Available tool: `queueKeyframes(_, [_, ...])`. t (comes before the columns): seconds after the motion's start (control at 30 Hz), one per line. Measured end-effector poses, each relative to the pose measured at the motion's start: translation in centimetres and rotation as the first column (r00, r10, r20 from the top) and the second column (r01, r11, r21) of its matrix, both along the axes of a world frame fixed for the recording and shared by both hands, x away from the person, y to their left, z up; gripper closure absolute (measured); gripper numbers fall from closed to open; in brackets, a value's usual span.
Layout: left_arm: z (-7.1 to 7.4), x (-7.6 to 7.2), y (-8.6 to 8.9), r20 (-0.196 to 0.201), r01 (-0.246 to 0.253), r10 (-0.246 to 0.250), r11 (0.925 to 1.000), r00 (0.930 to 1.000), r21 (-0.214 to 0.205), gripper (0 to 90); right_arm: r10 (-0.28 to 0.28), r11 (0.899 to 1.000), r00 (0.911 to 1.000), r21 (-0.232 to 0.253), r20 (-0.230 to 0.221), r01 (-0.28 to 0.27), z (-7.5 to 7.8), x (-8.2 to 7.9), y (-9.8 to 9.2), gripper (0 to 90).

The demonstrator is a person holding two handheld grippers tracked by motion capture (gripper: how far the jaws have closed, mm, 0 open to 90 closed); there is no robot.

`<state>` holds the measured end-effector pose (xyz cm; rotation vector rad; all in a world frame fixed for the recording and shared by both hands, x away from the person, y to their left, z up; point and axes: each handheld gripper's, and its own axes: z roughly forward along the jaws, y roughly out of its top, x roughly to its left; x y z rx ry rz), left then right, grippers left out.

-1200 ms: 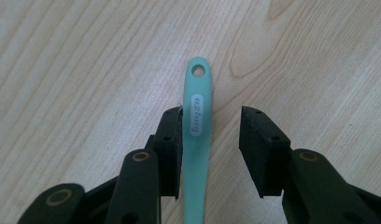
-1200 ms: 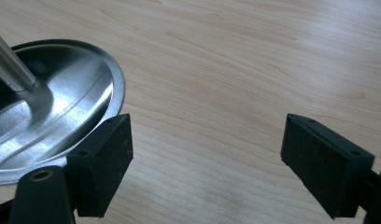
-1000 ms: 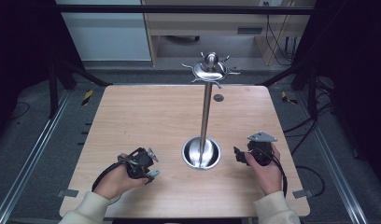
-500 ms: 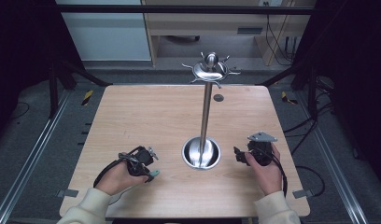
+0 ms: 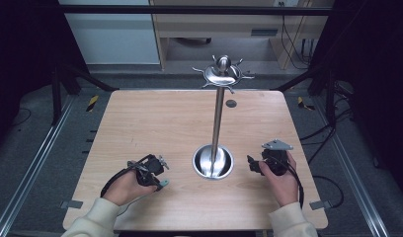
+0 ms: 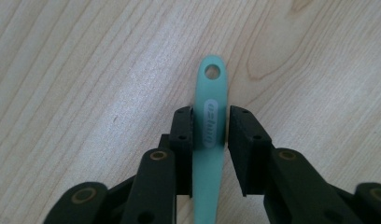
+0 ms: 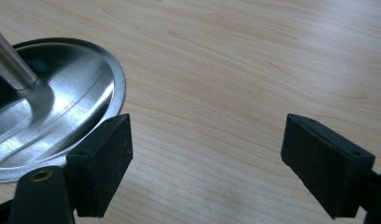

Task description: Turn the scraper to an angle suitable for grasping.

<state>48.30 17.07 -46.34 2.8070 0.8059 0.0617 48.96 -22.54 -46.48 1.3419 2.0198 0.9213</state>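
Table point(image 6: 86, 70): teal handle point(image 6: 210, 135) betw. gripper point(image 6: 209, 128) jaws

Left gripper point(image 5: 159, 174): at 7 o'clock, held low, jaws closed on a teal handle point(image 6: 209, 135). Right gripper point(image 5: 253, 165): at 5 o'clock, jaws wide apart.

A wooden tabletop point(image 5: 150, 123) is sitting on a dark floor, with metal rails point(image 5: 36, 163) running along both its sides. A small dark round spot point(image 5: 231, 103) is showing on the wood near the far edge. Beyond the tabletop, a pale cabinet point(image 5: 110, 34) and a wooden desk point(image 5: 214, 24) are standing against the back, cables point(image 5: 293, 39) are hanging beside the desk, and a yellow-and-black marker point(image 5: 92, 102) is lying on the floor at the far left corner.
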Motion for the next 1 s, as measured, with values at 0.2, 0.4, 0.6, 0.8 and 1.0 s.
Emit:
queueKeyframes(0.2, [0.0,-0.4,0.0,0.029,0.007,-0.007,1.0000,0.9995,0.003,73.4,0.001,1.000,1.0000,-0.007,0.000,-0.001,0.0,0.0,0.0,16.9])
queueKeyframes(0.4, [1.5,-1.0,0.9,0.091,-0.016,0.021,0.9981,0.9956,-0.060,73.6,0.001,1.000,1.0000,-0.009,-0.004,-0.001,-0.1,0.1,0.1,16.9])
queueKeyframes(0.6, [3.6,-1.6,2.1,0.156,-0.043,0.070,0.9845,0.9853,-0.170,73.7,0.008,1.000,0.9999,-0.014,-0.008,-0.008,-0.1,0.1,0.2,16.8])
queueKeyframes(0.8, [4.3,-1.9,2.4,0.183,-0.044,0.084,0.9764,0.9795,-0.212,73.7,0.013,1.000,0.9999,-0.011,-0.005,-0.013,-0.1,0.1,0.3,16.8])
queueKeyframes(1.0, [5.2,-2.3,2.9,0.218,-0.043,0.101,0.9654,0.9708,-0.257,73.7,0.017,1.000,0.9998,-0.016,-0.004,-0.017,-0.2,0.1,0.3,16.8])
